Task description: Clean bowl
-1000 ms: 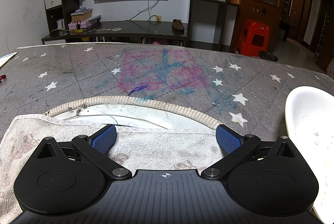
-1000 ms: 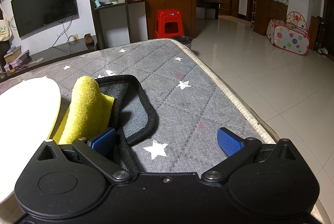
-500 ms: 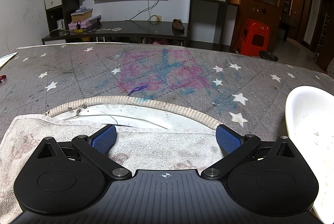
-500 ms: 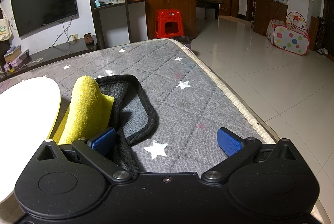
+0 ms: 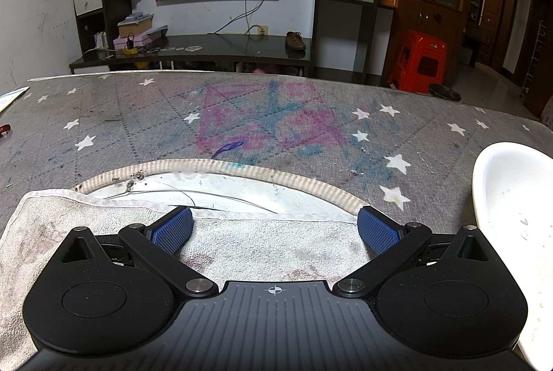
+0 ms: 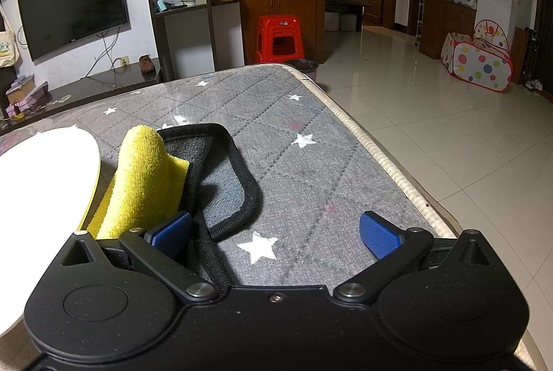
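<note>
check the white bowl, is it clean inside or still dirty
Still dirty: the left wrist view shows brownish specks and smears on the white bowl's inner wall. Its bottom lies outside both views.

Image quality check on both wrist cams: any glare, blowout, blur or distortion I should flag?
Left wrist view: sharp, dim corners, strong fisheye bending the mat; bowl interior readable, specks visible. Right wrist view: bowl blown out to flat white, glare on the floor tiles, cloth in focus, frame edges vignetted.
</note>
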Tool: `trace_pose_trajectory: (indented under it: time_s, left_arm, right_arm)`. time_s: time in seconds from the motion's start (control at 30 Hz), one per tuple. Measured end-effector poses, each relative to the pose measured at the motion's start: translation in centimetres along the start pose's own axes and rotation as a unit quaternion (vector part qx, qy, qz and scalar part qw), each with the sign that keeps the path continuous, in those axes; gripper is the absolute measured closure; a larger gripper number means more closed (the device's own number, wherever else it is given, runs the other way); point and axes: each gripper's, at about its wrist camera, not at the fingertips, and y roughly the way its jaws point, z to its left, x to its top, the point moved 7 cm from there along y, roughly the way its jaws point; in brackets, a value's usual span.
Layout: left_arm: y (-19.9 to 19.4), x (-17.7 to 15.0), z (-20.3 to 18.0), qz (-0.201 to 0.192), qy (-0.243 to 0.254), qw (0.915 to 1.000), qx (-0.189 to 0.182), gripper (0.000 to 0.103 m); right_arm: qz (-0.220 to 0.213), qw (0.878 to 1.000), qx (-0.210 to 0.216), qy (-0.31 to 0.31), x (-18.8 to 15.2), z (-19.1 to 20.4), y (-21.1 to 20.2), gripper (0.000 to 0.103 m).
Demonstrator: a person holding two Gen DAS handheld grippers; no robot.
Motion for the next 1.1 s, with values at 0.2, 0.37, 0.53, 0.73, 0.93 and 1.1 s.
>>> trace_pose_trajectory:
  time_s: [0.2, 0.37, 0.53, 0.73, 0.93, 1.1]
  left_arm:
    - [0.0, 0.0, 0.0, 0.000, 0.000, 1.0000, 0.000, 0.000]
    - [0.0, 0.0, 0.0, 0.000, 0.000, 1.0000, 0.000, 0.000]
    - [0.0, 0.0, 0.0, 0.000, 0.000, 1.0000, 0.000, 0.000]
    - [0.0, 0.0, 0.0, 0.000, 0.000, 1.0000, 0.000, 0.000]
    - [0.0, 0.0, 0.0, 0.000, 0.000, 1.0000, 0.000, 0.000]
    - [0.0, 0.0, 0.0, 0.000, 0.000, 1.0000, 0.000, 0.000]
  right_arm:
    - [0.000, 1.000, 0.000, 0.001, 0.1, 0.5, 0.2, 0.000]
    - [0.000, 1.000, 0.000, 0.000, 0.2, 1.0, 0.8, 0.000]
    - [0.000, 1.000, -0.001, 0.000, 0.3, 1.1, 0.9, 0.000]
    - [0.000, 1.000, 0.000, 0.001, 0.2, 1.5, 1.1, 0.000]
    - [0.000, 1.000, -0.001, 0.001, 0.2, 1.6, 1.1, 0.000]
    - [0.000, 1.000, -0.001, 0.001, 0.3, 2.0, 1.3, 0.000]
